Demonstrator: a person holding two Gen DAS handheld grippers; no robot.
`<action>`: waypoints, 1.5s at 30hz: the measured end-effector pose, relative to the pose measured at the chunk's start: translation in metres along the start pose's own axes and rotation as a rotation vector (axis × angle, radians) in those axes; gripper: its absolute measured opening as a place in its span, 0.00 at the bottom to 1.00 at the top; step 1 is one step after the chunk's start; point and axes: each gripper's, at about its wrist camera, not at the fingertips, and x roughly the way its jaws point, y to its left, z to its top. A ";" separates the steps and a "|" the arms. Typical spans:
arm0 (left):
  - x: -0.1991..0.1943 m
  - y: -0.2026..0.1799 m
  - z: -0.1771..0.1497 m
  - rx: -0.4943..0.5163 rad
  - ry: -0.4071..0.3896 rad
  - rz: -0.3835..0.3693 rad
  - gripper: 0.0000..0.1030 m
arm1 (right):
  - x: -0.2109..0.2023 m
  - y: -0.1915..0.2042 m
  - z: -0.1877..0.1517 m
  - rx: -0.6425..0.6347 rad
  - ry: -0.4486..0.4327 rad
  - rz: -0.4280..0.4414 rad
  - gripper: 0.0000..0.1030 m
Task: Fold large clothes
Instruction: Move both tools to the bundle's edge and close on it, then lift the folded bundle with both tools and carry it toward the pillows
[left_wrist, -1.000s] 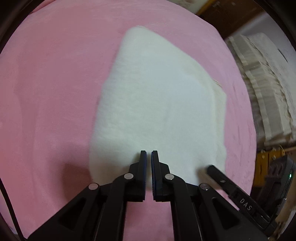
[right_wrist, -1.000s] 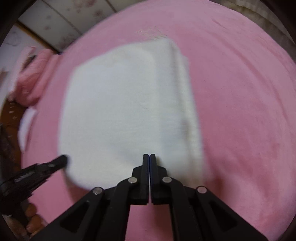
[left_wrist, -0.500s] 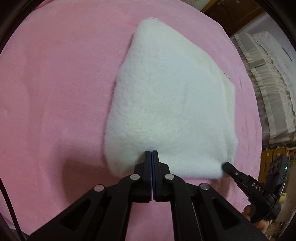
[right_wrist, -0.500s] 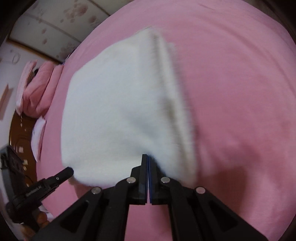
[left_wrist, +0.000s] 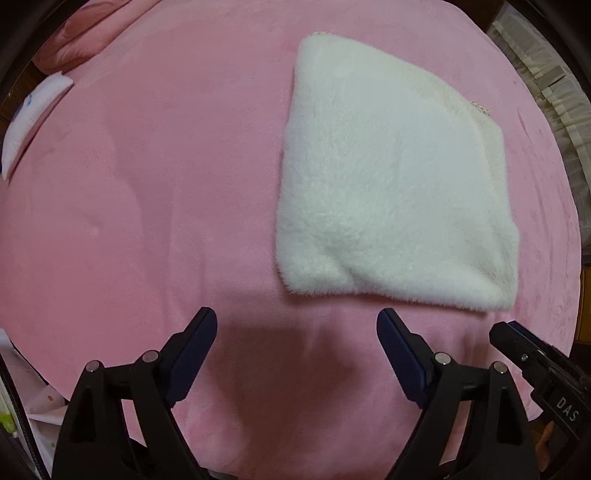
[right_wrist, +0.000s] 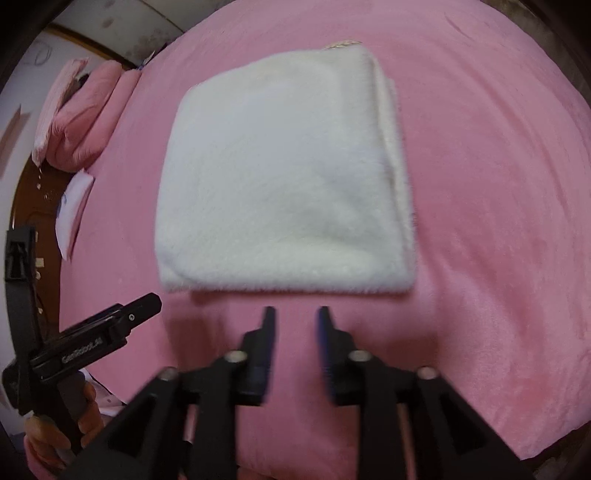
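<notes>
Fleece (left_wrist: 395, 181), white, folded to a thick square packet, lies flat on the pink bed (left_wrist: 155, 192), nothing holding it. Near hem sits just beyond both grippers' tips.

Left gripper (left_wrist: 295, 325): jaws have just been opening, now wide apart, nothing between them, only bed cover below. Packet's near left corner lies just past the right finger. Risk here: that corner bulges and shows a crease, so the top layer may spring up or creep back now that nothing pins it.

Centre of packet: plush pile, several layers. Risk: layers slide on each other if the bed cover is nudged or the mattress dips under a pressing hand.

Right gripper (right_wrist: 293, 317): jaws have just been opening, partly apart, empty, tips just short of the near hem. Picture is smeared, so the exact gap to the hem is unclear. Risk: a fingertip catching the pile on any sweep forward, dragging the hem and skewing the square.

Right edge of packet (right_wrist: 400, 177): lower layers peek out past the top one, stacked unevenly. Risk: a further fold or a lift from here would fan those edges wider.
</notes>
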 end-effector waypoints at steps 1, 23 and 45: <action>-0.003 -0.001 0.000 0.007 -0.001 0.009 0.85 | -0.003 0.004 0.002 0.000 -0.004 -0.009 0.54; -0.005 0.017 0.032 -0.014 -0.028 -0.031 0.89 | -0.021 -0.004 0.024 0.014 -0.083 -0.049 0.77; 0.119 0.058 0.133 -0.112 0.078 -0.599 0.90 | 0.104 -0.119 0.135 0.279 -0.011 0.471 0.76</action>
